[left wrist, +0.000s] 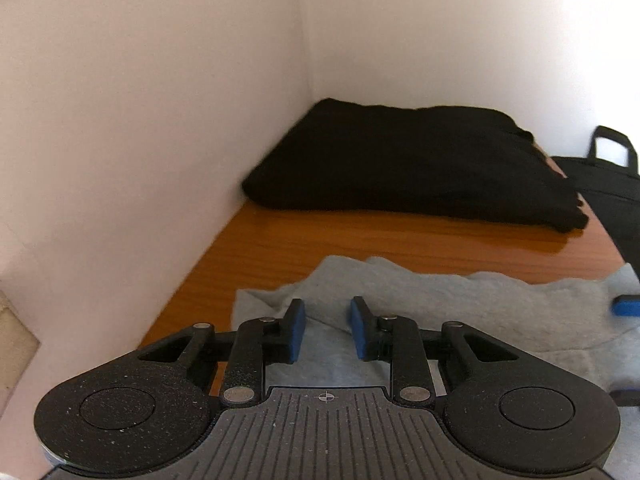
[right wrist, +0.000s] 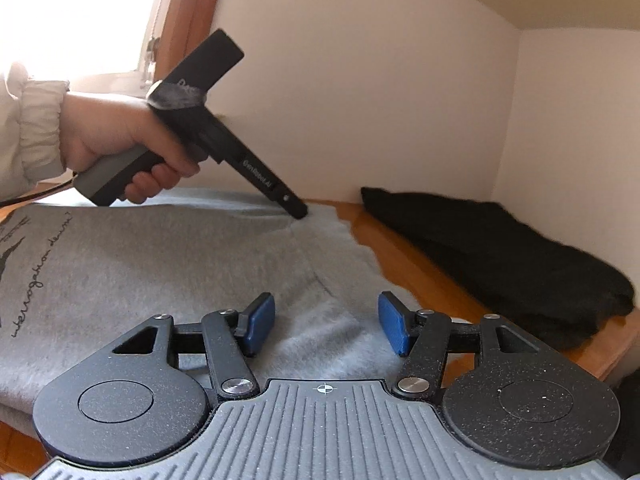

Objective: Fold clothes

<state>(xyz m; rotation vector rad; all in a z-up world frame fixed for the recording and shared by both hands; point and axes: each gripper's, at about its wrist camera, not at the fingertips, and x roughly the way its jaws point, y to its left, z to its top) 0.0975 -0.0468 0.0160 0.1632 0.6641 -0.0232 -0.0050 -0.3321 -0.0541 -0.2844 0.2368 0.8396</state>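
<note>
- Lying spread on the wooden tabletop (left wrist: 256,248), the grey sweatshirt (right wrist: 160,264) was shown with its printed side up and one edge rumpled; a black garment (left wrist: 408,168) was seen folded in the corner by the walls.
- Both tongs were held parted over the grey cloth, the left tongs (left wrist: 327,328) near its crumpled edge, the right tongs (right wrist: 326,326) wider apart; nothing was gripped.
- The left hand (right wrist: 120,148) was wrapped round its handle, tool pitched downward.
- Whether a fold was being started or smoothed could not be settled; any next pinch would call for catching a single edge cleanly.
</note>
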